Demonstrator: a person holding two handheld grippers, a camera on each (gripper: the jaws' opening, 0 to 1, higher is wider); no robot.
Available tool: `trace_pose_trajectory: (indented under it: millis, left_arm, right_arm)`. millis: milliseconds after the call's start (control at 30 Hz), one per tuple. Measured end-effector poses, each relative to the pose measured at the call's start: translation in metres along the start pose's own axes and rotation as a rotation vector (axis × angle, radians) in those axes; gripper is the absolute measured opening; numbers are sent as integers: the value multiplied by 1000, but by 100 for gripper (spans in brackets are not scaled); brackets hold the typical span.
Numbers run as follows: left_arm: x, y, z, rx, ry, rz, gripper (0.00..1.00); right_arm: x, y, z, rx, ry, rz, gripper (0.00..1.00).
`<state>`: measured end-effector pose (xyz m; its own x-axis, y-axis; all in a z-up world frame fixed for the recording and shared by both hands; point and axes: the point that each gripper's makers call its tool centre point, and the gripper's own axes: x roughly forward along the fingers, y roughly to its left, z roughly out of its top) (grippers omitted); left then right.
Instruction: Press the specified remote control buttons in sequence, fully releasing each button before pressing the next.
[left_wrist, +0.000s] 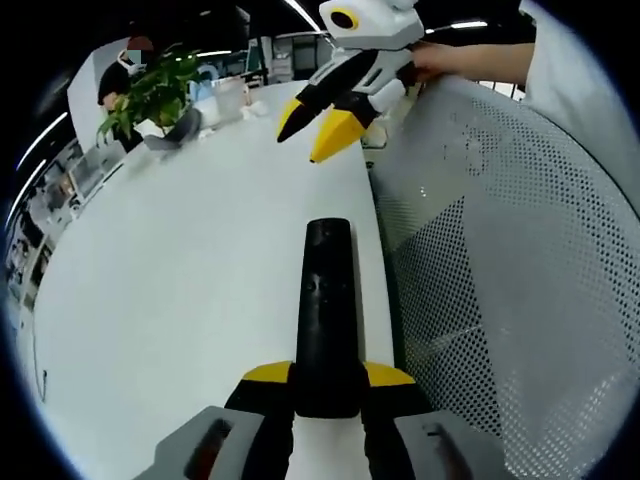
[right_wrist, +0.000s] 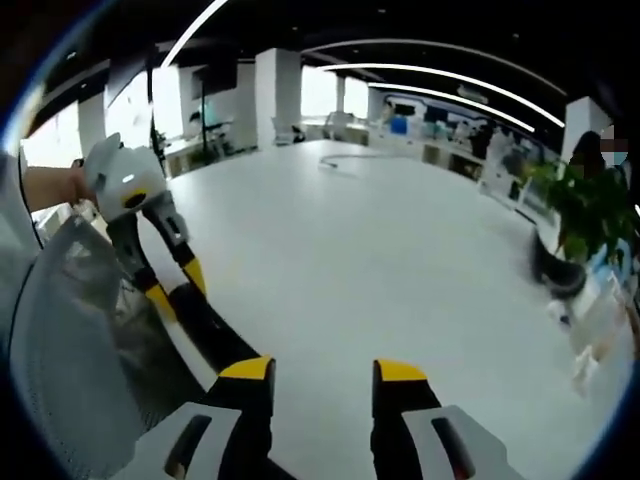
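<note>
A long black remote control (left_wrist: 328, 310) lies along the white table (left_wrist: 180, 270), pointing away from me, with small buttons on its top face. My left gripper (left_wrist: 328, 376) is shut on its near end, the yellow-tipped jaws pressing both sides. My right gripper (left_wrist: 322, 118) hangs above the table beyond the remote's far end, held by a hand (left_wrist: 450, 58). In the right gripper view, my right gripper (right_wrist: 323, 372) stands open with nothing between its fingers. The left gripper (right_wrist: 172, 285) comes in from the left there, holding the remote (right_wrist: 215, 330).
A white mesh chair back (left_wrist: 500, 290) stands close along the table's right edge and appears as the chair back (right_wrist: 70, 340). A potted plant (left_wrist: 150, 95) sits at the table's far end, seen as the plant (right_wrist: 590, 215). A person stands far behind it.
</note>
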<state>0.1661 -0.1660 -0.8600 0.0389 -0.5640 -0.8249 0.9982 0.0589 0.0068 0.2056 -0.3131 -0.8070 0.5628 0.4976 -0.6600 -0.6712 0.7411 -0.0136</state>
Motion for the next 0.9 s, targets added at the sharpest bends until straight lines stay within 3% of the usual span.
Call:
trace_pose_trajectory:
  millis: [200,467,900]
  left_arm:
    - [1,0,1,5,35,-2,24]
    - [2,-1,-1,14,36,-10,24]
    - [1,-2,-1,12,34,-11,24]
  right_arm:
    - [5,14,-5,-37,40,65,28]
    - [7,30,-10,-64,76,145,23]
    - [8,57,-15,-250,165,272,3]
